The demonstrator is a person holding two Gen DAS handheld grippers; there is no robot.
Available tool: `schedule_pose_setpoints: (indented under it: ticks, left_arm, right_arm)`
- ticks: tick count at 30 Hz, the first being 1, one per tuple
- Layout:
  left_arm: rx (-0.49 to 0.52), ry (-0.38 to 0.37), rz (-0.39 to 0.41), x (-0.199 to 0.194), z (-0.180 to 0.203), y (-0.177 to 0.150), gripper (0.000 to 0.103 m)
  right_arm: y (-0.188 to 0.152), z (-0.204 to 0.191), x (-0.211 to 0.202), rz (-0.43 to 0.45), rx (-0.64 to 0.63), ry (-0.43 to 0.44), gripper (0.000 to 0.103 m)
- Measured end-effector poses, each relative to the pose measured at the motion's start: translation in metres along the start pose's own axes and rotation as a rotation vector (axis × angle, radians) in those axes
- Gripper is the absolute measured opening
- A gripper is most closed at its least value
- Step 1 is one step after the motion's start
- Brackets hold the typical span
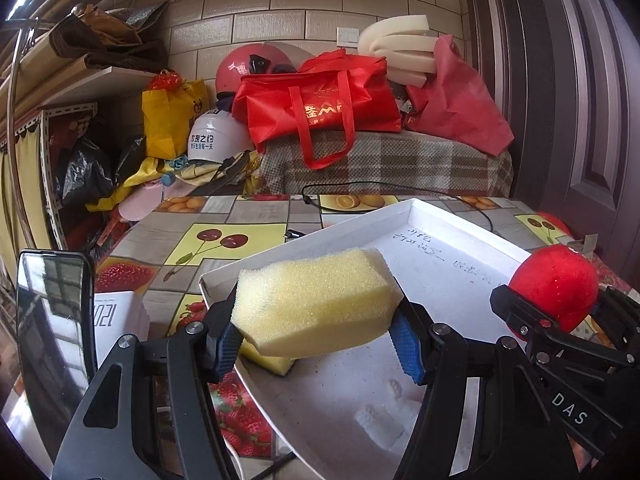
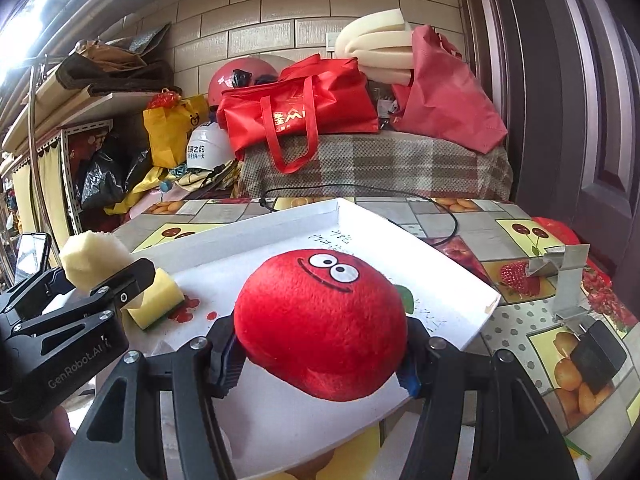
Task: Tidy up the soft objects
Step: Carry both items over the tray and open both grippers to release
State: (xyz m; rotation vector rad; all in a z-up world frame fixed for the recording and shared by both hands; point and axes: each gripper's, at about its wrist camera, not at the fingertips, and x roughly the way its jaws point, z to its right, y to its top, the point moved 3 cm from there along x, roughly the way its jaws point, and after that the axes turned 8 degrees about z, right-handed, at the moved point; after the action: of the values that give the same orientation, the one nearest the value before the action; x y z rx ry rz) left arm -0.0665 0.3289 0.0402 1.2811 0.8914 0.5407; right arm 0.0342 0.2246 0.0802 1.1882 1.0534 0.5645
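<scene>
1. The left tongs (image 1: 316,340) are clamped on a yellow foam block (image 1: 316,304), pressing it from both sides with their blue-padded fingers (image 1: 406,346); the block is lifted above the near left part of the white tray (image 1: 452,216).
2. The right tongs (image 2: 320,364) are clamped on a red plush ball (image 2: 320,320) with a smiling face and two cartoon eyes, held over the near part of the same tray.
3. In the left wrist view the right tongs and their red ball (image 1: 554,284) appear at the right, beside the tray's right edge.
4. A yellow sponge (image 2: 156,300) with a green underside lies on the tray's left side, just beside the left tongs; from the left wrist view only a corner of it shows under the held foam block.
5. The tray sits on a table (image 1: 168,240) covered with a fruit-print cloth, and faint handwriting shows on its far floor.
6. A black cable (image 2: 440,208) curves across the table behind the tray.
7. A phone (image 1: 52,320) stands at the left edge of the table.
8. Beyond the table, a red bag (image 1: 320,108) rests on a plaid-covered surface, with rolled white foam (image 1: 400,48) behind it.
</scene>
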Motion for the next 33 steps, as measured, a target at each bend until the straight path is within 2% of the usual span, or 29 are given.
schedule_pose_setpoints:
  ticks: [9, 11, 12, 13, 16, 18, 26, 27, 33]
  left_arm:
    - [0.013, 0.012, -0.015, 0.009, 0.003, 0.001, 0.065]
    - [0.003, 0.019, -0.018, 0.01, 0.001, 0.001, 0.07]
    - [-0.005, 0.031, -0.015, 0.01, -0.001, 0.001, 0.071]
    - [-0.017, 0.045, -0.01, 0.009, -0.004, 0.001, 0.077]
    - [-0.055, 0.086, -0.01, 0.009, -0.013, 0.0, 0.095]
    - [-0.076, 0.087, -0.018, 0.01, -0.017, -0.001, 0.099]
    - [-0.077, 0.101, 0.004, 0.005, -0.018, 0.0, 0.1]
    - [-0.077, 0.1, 0.008, 0.004, -0.018, 0.001, 0.1]
    - [-0.09, 0.101, 0.057, -0.007, -0.02, 0.003, 0.101]
  right_arm:
    - [-0.001, 0.002, 0.015, -0.056, 0.006, -0.024, 0.062]
    - [-0.001, 0.002, 0.014, -0.054, 0.005, -0.027, 0.065]
    - [-0.001, 0.001, 0.014, -0.052, 0.001, -0.025, 0.07]
    - [0.0, 0.001, 0.014, -0.046, -0.001, -0.035, 0.078]
    - [0.0, 0.004, 0.011, -0.028, 0.017, -0.055, 0.088]
    - [0.001, 0.008, 0.012, -0.029, 0.034, -0.06, 0.094]
    - [0.004, 0.007, 0.008, 0.001, 0.031, -0.078, 0.099]
    - [0.004, 0.007, 0.007, 0.008, 0.032, -0.081, 0.102]
    - [0.007, 0.002, -0.008, 0.086, 0.009, -0.057, 0.103]
